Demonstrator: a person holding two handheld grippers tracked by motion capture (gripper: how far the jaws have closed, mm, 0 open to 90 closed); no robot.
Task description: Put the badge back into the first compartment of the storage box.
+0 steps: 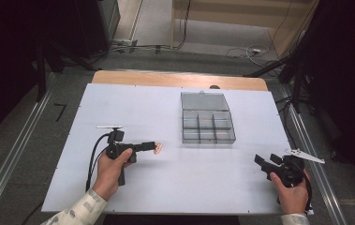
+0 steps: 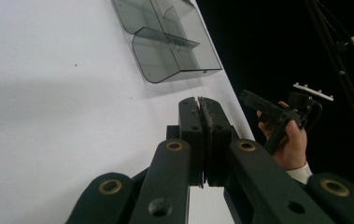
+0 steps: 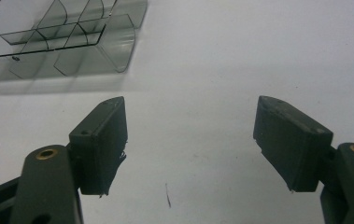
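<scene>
Holding a small tan piece [image 1: 157, 148] at the very tips, left gripper [image 1: 150, 146] fingers are clamped together on it, above the tabletop [image 1: 166, 183] left of the open compartment box [image 1: 207, 123]. Risk: thin edge grip, piece slips or twists mid-carry. Right gripper [image 1: 264, 162] is spread wide, empty, near the right edge

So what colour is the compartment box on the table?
The compartment box is see-through smoky grey, with its lid open; the high view shows it best.
</scene>
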